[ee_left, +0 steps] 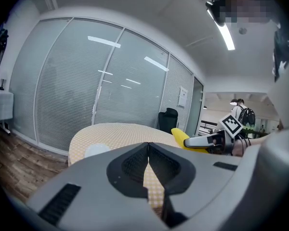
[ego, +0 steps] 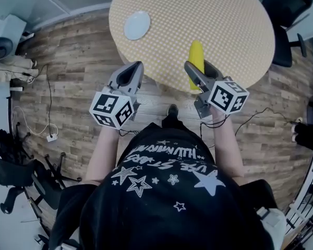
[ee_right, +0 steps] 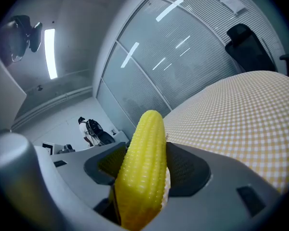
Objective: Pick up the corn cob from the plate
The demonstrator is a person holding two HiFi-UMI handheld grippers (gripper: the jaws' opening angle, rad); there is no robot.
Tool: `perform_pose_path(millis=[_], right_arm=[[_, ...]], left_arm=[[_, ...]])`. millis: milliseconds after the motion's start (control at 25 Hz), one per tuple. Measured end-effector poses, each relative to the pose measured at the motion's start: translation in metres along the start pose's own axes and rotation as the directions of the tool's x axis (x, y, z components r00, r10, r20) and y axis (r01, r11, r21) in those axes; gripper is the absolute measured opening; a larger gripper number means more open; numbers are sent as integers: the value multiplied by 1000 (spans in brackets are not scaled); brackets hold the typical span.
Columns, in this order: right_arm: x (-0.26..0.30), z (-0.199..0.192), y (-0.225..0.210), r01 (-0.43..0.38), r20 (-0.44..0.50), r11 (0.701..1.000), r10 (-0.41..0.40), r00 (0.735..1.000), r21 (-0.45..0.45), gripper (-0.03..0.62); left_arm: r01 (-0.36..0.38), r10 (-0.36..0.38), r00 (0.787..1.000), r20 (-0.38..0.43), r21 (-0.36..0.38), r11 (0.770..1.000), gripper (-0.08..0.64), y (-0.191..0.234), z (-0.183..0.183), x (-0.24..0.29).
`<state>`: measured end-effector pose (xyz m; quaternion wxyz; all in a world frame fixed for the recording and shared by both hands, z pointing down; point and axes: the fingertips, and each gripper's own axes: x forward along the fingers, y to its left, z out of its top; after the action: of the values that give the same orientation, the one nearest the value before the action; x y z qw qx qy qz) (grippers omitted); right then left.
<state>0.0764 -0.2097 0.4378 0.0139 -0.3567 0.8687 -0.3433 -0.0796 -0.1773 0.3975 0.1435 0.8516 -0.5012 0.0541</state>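
Holding the corn cob [ee_right: 143,158] is the right tool [ego: 199,71]. Its two jaws press on the cob from both sides, so the cob sits tight in the middle. The cob's far end pokes out past the jaws. I think it is held around its middle so it will not tip or slip out.

The cob is not on the plate [ego: 137,25]. It hangs over the near edge of the round surface [ego: 235,20], which has a yellow checked cloth on it. The white plate sits at the far left of the surface, well apart from the cob, and it looks bare. So the picking up looks done.

The left tool [ego: 134,71] is closed with nothing in it. It waits at the near left edge of the surface, away from the cob. I think it stays out of the way because one tool is enough for this job.

The head view shows the whole surface, the bare plate, both tools and the wooden floor [ego: 68,72] below. It does not show how the jaws meet the cob. The right gripper view shows that up close, with the little yellow bumps between the dark jaw pads. The left gripper view shows its own jaw tips touching, and it sees the cob from the side, sticking out of the right tool. It also shows a black office chair [ee_left: 167,117] beyond the surface.
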Motion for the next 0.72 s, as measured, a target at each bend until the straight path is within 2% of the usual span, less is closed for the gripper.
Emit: perform_pose_path(millis=[160,480,720], right_arm=[[-7,-12,29,-4,-2,1000,4,1000,-20,272],[-39,-29,79,-8,59,995,14,998,-100,272],[-66,-60,102,29,88,997,-23,996,-67,272]], left_arm=[[19,-19,1000,23,10,1000,9,-10,5,-24],[64,-68,996,63,61,996,9,-36,7,-71],[119,-122,991,48,66,991,9,-53,-10,-101]])
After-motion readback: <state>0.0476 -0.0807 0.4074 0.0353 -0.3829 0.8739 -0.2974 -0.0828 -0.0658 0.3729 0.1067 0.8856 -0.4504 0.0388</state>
